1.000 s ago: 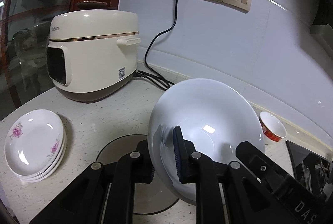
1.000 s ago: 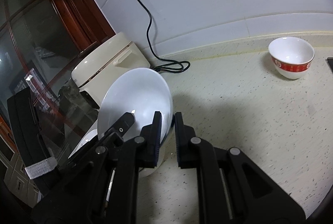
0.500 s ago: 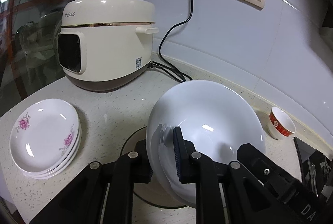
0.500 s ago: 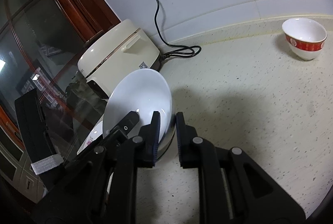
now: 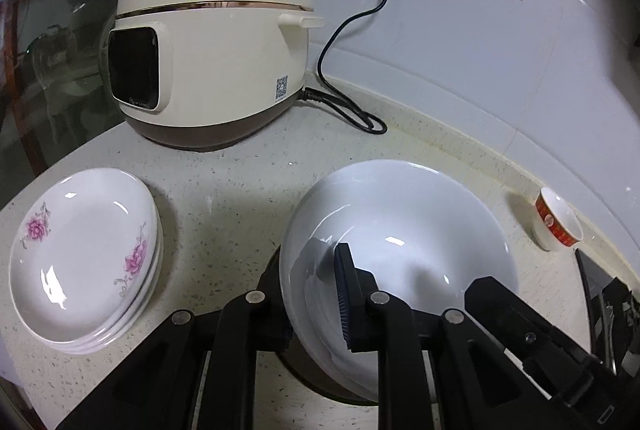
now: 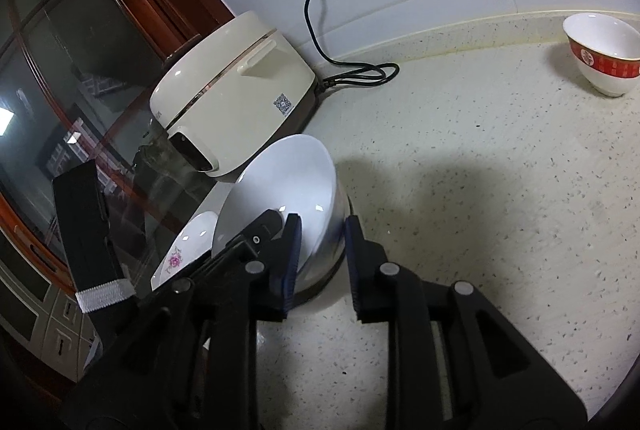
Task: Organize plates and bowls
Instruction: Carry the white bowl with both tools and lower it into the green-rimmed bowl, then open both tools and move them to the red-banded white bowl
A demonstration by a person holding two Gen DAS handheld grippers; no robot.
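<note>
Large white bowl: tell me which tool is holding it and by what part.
The left tool grips the large white bowl by its near rim, one finger inside, one outside. The right tool has opened: its fingers straddle the rim without clamping it.

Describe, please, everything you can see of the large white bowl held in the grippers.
The large white bowl is plain, glossy and looks ceramic, with a wide rim, no pattern and bright highlights on its inside. It is tilted on edge, opening toward the left wrist camera. The left gripper is shut on its rim, one finger inside and one behind. The right gripper straddles the rim with its fingers apart, so contact is unclear. Its lower edge is over a dark round mat on the speckled counter; whether it touches is hidden.
</note>
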